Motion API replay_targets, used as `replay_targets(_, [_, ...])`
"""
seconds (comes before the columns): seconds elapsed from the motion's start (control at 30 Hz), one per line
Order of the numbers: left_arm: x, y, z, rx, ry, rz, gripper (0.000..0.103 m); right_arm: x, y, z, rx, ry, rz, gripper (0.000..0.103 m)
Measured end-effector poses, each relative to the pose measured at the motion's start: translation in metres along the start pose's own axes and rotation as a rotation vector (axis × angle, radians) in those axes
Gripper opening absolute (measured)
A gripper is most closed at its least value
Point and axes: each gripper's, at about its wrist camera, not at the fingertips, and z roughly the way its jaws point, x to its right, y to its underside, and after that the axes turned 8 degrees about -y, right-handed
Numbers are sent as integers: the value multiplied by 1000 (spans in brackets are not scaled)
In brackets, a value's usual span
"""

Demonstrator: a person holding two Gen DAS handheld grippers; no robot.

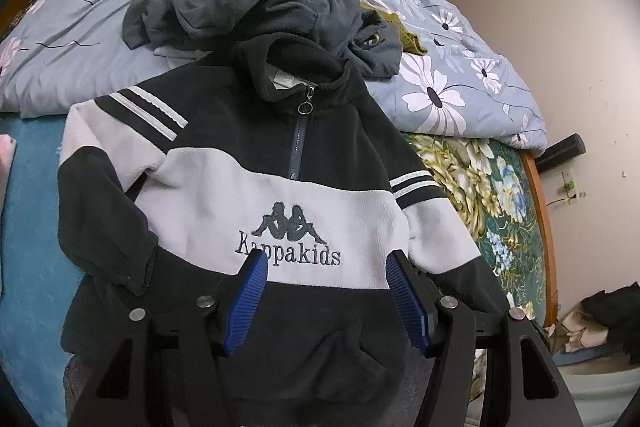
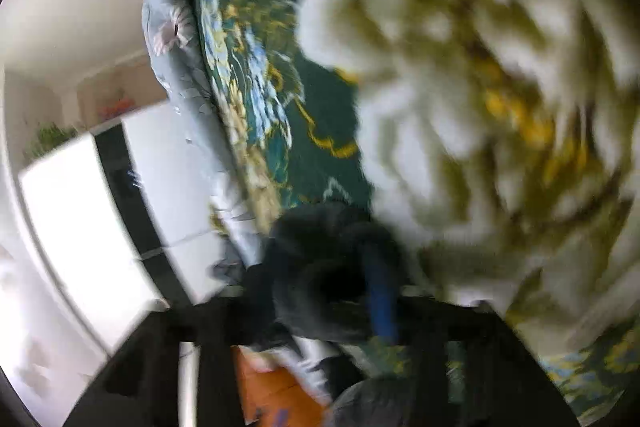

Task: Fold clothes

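Fleece pullover: I am seeing it lying flat on the bed, below the grey pile. Left hand-held gripper hovering wide above the hem; right hand-held gripper pinching dark fabric, blurred.

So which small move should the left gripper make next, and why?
Probably lower the left gripper and close it on the hem of the black and grey fleece pullover. Its blue pads stand open above the pullover's lower front, holding nothing, and the pullover lies flat, unfolded.

The hoodie lies on the bed, crumpled clothes behind it.
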Motion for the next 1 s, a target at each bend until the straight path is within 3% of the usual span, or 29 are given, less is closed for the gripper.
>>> replay_targets(0.03, [0,0,0,0,-2,-1,66,-7,-3,3,-4,13,-25,21])
replay_targets(0.07, [-1,-1,1,1,-5,-3,66,-14,-6,6,-8,25,-50,11])
replay_targets(0.13, [-3,-3,1,2,-9,-10,66,-36,-15,13,-9,63,-129,10])
replay_targets(0.17, [-4,-4,2,3,-11,-12,66,-50,-20,15,-2,75,-180,3])
replay_targets(0.37, [-14,-8,9,-7,-31,-42,66,-149,-48,7,87,-43,-498,3])
replay_targets(0.5, [-16,-8,15,-17,-38,-53,66,-136,-49,12,-28,11,-494,3])
replay_targets(0.63, [-14,-8,22,-39,-47,-48,66,-79,-37,3,-116,68,-396,4])
replay_targets(0.67, [-12,-8,23,-42,-50,-40,66,-63,-34,-2,-127,76,-367,7])
replay_targets(0.73, [-6,-8,26,-48,-58,-24,66,-38,-29,-9,-132,76,-306,25])
replay_targets(0.77, [-4,-8,27,-50,-59,-23,66,-27,-28,-8,-150,61,-266,50])
replay_targets(0.8, [-2,-8,27,-51,-57,-20,66,-18,-25,-7,-171,45,-236,56])
replay_targets(0.9, [9,-5,28,-54,-55,2,66,-23,-10,-3,-217,3,-279,56])
replay_targets(1.0, [21,-4,28,-52,-69,36,66,-32,18,9,-320,-5,-394,56])
